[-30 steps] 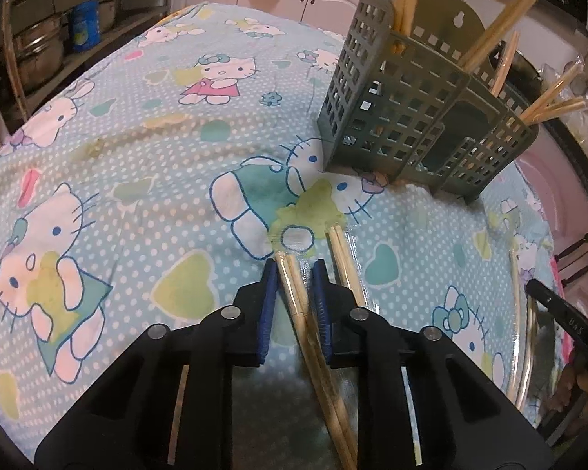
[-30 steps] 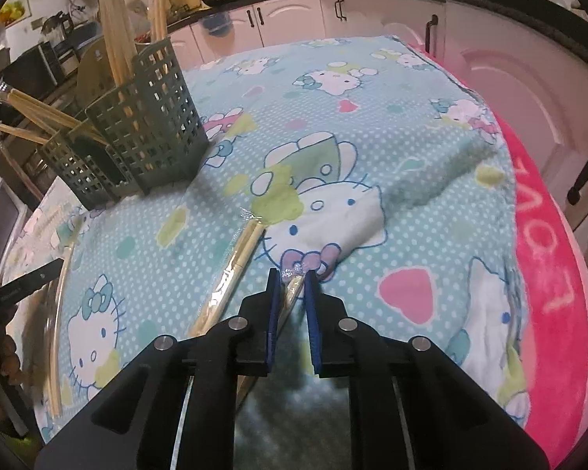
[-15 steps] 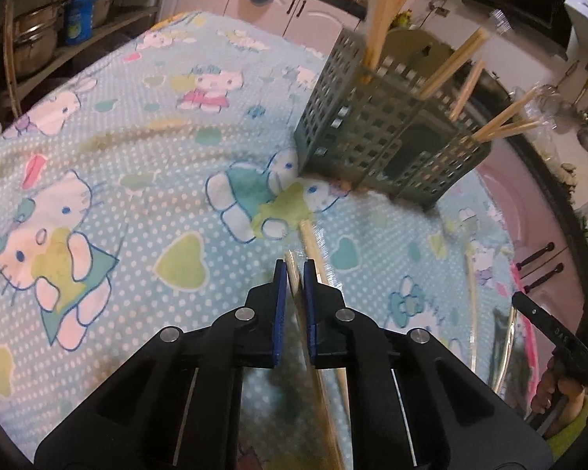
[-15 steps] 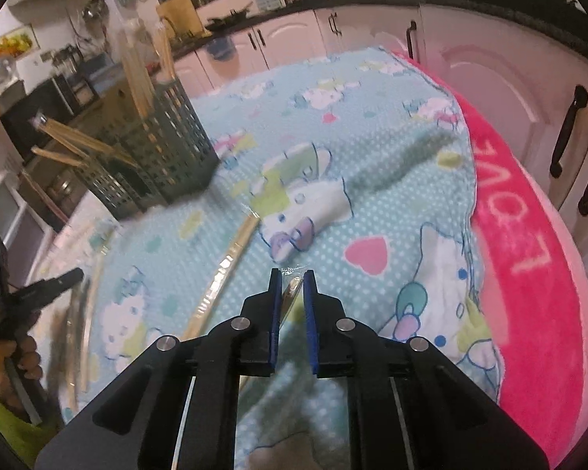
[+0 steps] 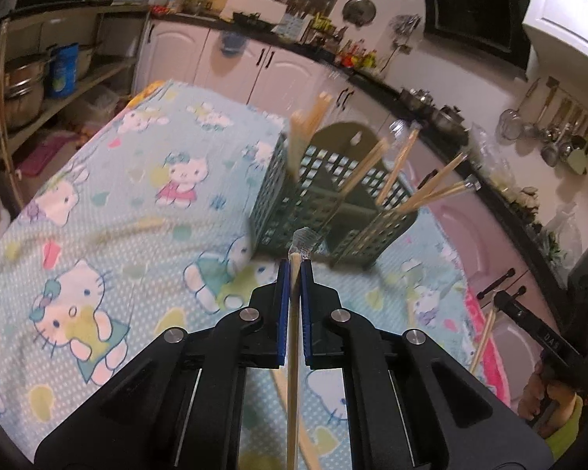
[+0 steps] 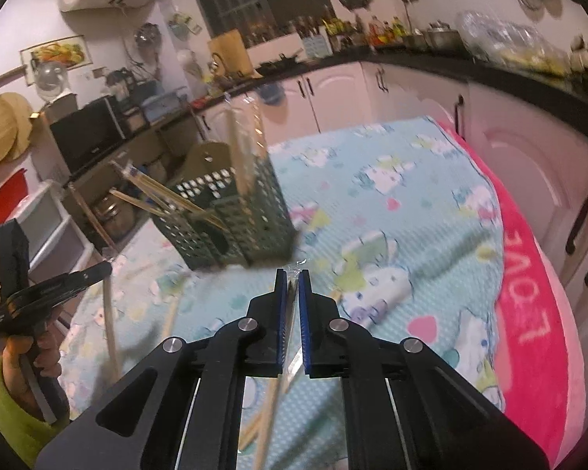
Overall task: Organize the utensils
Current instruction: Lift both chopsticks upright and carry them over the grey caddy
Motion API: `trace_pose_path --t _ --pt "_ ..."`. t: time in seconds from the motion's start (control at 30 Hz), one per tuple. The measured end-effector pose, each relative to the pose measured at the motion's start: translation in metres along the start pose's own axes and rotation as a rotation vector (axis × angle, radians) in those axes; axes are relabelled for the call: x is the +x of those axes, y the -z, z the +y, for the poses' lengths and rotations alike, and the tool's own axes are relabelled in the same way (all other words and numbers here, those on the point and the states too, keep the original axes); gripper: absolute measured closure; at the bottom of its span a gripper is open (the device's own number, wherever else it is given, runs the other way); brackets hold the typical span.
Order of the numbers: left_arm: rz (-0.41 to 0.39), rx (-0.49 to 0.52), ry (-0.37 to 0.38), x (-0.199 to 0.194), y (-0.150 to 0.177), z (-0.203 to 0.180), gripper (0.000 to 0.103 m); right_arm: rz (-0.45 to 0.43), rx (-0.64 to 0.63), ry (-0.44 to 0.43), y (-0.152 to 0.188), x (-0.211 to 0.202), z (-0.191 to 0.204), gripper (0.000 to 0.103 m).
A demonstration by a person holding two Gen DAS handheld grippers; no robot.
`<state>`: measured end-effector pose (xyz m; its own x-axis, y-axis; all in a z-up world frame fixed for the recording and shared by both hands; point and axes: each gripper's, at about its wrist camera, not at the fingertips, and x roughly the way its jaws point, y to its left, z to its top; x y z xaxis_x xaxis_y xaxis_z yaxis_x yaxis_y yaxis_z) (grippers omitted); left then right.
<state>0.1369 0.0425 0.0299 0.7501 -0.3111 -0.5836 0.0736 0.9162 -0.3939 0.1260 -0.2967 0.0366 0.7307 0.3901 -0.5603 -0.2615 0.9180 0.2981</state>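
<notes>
Both tools lifted off the cloth (image 5: pixel 145 211); left tool (image 5: pixel 293 270) and right tool (image 6: pixel 293 276) each clamp wrapped chopsticks (image 5: pixel 292 352).

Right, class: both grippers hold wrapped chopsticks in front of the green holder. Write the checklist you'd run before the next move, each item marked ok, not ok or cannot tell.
1. Left gripper shut on left chopsticks: ok.
2. Right gripper shut on right chopsticks: ok.
3. Green holder upright: ok.
4. Free compartment in the holder: cannot tell.
5. Both pairs lifted clear of the tablecloth: cannot tell.
</notes>
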Motion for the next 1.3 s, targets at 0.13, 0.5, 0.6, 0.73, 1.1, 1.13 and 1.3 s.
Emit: trace_pose_path --t 0.13,0.5,0.6,0.73,1.1,1.13,1.3 --pt "-0.031 0.016 0.019 -0.009 -0.010 -0.007 0.102 -0.029 -0.019 -0.024 -0.008 -0.007 0.012 0.098" --pt "-0.118 0.062 0.049 -0.031 -0.042 -0.025 0.102 -0.105 -0.072 -0.081 -0.032 -0.018 0.042 0.098" --pt "-0.148 0.077 0.047 -0.037 -0.052 -0.030 0.102 -0.132 -0.086 -0.092 -0.041 -0.020 0.051 0.098" --pt "-0.193 0.092 0.041 -0.044 -0.068 -0.035 0.102 -0.165 -0.107 -0.111 -0.055 -0.021 0.062 0.098" --pt "-0.328 0.147 -0.002 -0.058 -0.115 -0.052 0.102 -0.247 -0.155 -0.147 -0.098 -0.014 0.092 0.098" --pt "-0.339 0.153 -0.008 -0.058 -0.120 -0.054 0.102 -0.257 -0.159 -0.146 -0.102 -0.013 0.094 0.098" --pt "-0.403 0.172 -0.032 -0.059 -0.138 -0.063 0.102 -0.300 -0.171 -0.147 -0.120 -0.011 0.101 0.098"
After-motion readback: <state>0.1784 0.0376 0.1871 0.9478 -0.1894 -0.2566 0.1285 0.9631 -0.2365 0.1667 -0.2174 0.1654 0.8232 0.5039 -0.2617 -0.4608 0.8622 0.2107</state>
